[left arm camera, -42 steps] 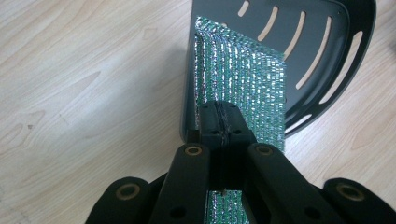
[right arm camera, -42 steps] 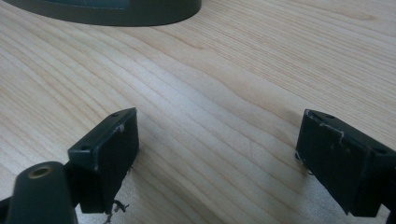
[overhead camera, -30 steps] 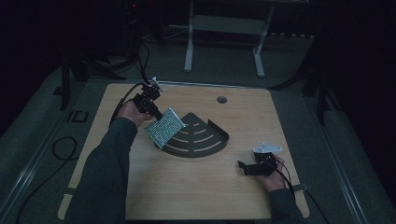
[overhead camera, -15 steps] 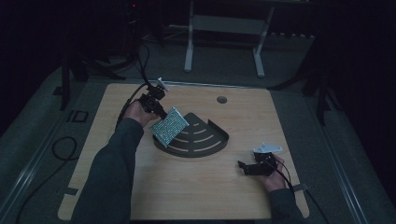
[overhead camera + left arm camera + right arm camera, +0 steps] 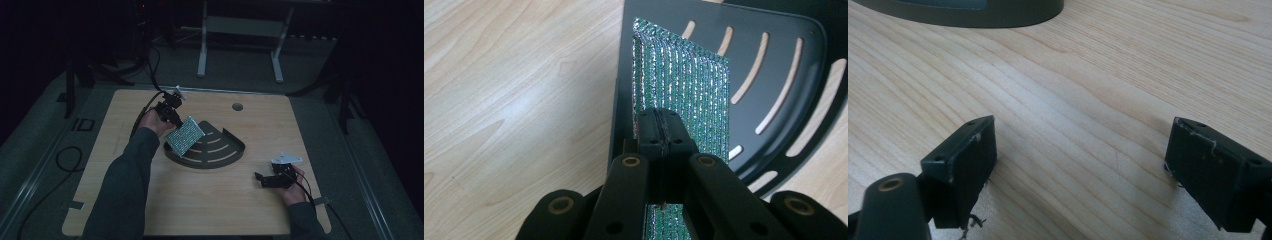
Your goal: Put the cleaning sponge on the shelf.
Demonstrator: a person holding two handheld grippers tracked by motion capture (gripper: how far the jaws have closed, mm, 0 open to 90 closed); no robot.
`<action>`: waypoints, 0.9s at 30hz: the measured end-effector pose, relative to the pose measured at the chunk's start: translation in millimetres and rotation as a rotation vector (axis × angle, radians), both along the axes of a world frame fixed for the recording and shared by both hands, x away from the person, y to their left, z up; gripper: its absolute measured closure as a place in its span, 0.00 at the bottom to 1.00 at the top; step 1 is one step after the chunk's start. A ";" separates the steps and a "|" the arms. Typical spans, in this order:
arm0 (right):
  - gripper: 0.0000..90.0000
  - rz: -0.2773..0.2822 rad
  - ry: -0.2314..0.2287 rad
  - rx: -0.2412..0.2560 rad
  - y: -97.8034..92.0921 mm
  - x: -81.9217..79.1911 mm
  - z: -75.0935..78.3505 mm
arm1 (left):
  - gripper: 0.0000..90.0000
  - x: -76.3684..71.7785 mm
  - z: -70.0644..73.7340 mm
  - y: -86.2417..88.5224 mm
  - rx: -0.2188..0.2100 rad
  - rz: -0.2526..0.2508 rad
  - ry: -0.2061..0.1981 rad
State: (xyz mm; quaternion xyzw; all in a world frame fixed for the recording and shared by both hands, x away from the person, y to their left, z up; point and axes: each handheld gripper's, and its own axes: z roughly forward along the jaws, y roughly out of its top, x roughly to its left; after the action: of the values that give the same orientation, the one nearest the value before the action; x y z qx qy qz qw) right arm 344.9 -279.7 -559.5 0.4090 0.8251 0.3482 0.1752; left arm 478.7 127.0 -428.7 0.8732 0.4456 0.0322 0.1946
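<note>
While left gripper (image 5: 663, 131) clamps sponge (image 5: 681, 90) (glittery), right gripper (image 5: 1078, 172) gapes.

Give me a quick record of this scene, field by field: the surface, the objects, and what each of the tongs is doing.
surface: light wooden table
rack: dark grey fan-shaped slotted metal tray, lying flat on the table
held item: glittery green rectangular sheet, tilted over the tray's left edge
left tongs: shut on the sheet's edge
right tongs: open, holding nothing, low over bare wood, right of the tray
</note>
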 end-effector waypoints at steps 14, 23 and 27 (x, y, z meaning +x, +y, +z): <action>0.14 0.003 0.000 0.000 -0.3 0.1 0.0 | 1.00 5.3 -17.2 -12.6 0.051 -0.009 -0.004; 0.14 0.003 -0.001 0.000 -0.4 0.1 0.0 | 1.00 3.9 -26.4 -20.2 0.078 -0.033 0.008; 0.14 0.003 0.000 0.000 -0.4 0.1 0.0 | 1.00 3.8 -28.7 -20.0 0.098 -0.035 0.009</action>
State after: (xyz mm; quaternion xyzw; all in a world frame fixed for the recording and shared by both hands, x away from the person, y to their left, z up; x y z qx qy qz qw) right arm 345.0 -280.1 -559.5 0.4075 0.8258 0.3485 0.1747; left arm 482.4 107.0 -457.4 0.8896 0.4289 0.0467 0.1500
